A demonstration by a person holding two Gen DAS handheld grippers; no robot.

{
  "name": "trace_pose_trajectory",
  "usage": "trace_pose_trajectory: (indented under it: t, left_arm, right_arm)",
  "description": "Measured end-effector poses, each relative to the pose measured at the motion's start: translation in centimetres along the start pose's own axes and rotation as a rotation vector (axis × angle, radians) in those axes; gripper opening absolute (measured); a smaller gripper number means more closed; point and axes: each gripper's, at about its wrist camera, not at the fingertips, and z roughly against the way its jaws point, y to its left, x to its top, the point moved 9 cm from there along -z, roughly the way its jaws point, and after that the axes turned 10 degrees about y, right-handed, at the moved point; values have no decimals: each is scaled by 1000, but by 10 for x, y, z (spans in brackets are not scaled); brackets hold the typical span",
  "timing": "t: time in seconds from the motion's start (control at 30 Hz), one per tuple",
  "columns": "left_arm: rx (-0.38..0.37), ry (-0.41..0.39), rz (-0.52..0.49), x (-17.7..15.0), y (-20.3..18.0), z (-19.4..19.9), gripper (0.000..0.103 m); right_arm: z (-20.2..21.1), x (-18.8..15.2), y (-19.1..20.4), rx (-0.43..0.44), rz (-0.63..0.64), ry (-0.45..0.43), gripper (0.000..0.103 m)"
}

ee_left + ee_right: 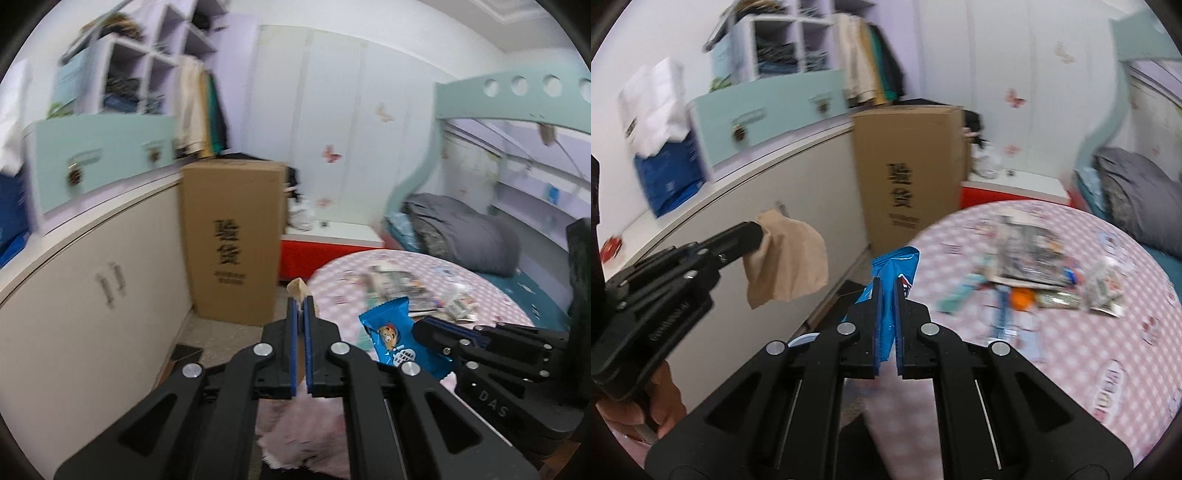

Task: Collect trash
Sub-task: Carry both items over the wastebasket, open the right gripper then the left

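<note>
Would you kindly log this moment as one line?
left gripper: shut on brown paper | right gripper: shut on blue wrapper | table: litter remains

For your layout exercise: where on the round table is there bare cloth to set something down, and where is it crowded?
The pink checked table is bare along its near edge, this side of the litter pile. It is crowded at the far middle, where wrappers and packets cluster. Both tools hang at the table's left edge.

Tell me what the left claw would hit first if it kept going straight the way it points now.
Probably the tall cardboard box against the cabinet. The left claw, shut on a brown paper scrap, aims just right of it, and depth is unclear.
</note>
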Motion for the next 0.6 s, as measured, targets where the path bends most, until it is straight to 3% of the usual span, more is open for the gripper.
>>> trace_pose_trajectory:
  t: [0.23, 0.47, 0.6]
  left_arm:
    - [150, 47, 126, -32, 105, -4, 3]
    - [284, 150, 266, -81, 213, -33, 3]
    - [324, 228, 346, -116, 259, -59, 3]
  right_arm:
    - [-58, 3, 96, 90, 129, 75, 5]
    - [-134, -15, 173, 150, 229, 200, 5]
    - [-181, -27, 210, 157, 281, 268, 5]
